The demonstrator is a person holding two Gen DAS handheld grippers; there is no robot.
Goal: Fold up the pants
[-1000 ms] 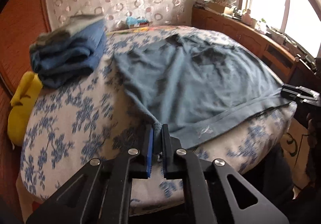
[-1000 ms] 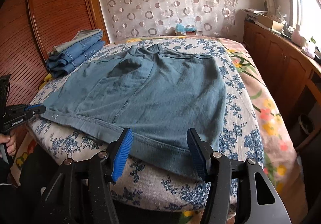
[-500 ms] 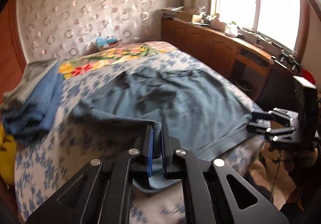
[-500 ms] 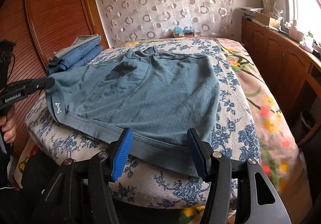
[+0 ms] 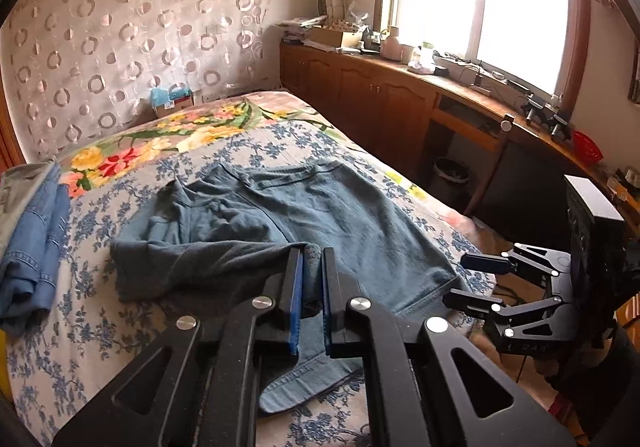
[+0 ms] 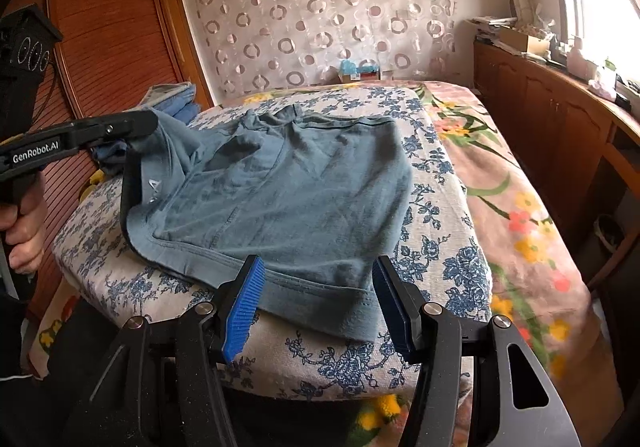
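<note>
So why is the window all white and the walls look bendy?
Left wrist view: the window is blown out by daylight, so nothing outside shows. Both views: the fisheye lens bends straight edges, like the wardrobe. Right wrist view: the flowered bedspread is smeared at the right edge.

Left corner of the pants lifted and carried inward

The left gripper (image 6: 132, 127), clamped on the hem corner of the pants (image 6: 288, 187), rose from the bed's edge at the left of the right wrist frame and travelled toward the frame's centre, so that corner, which had lain flat a second before, hung up off the floral bedspread (image 6: 440, 247) with its white logo upright. In the left wrist frame the stack of folded jeans (image 5: 32, 247) slid from upper left to the left edge, and the window filled the upper right.
</note>
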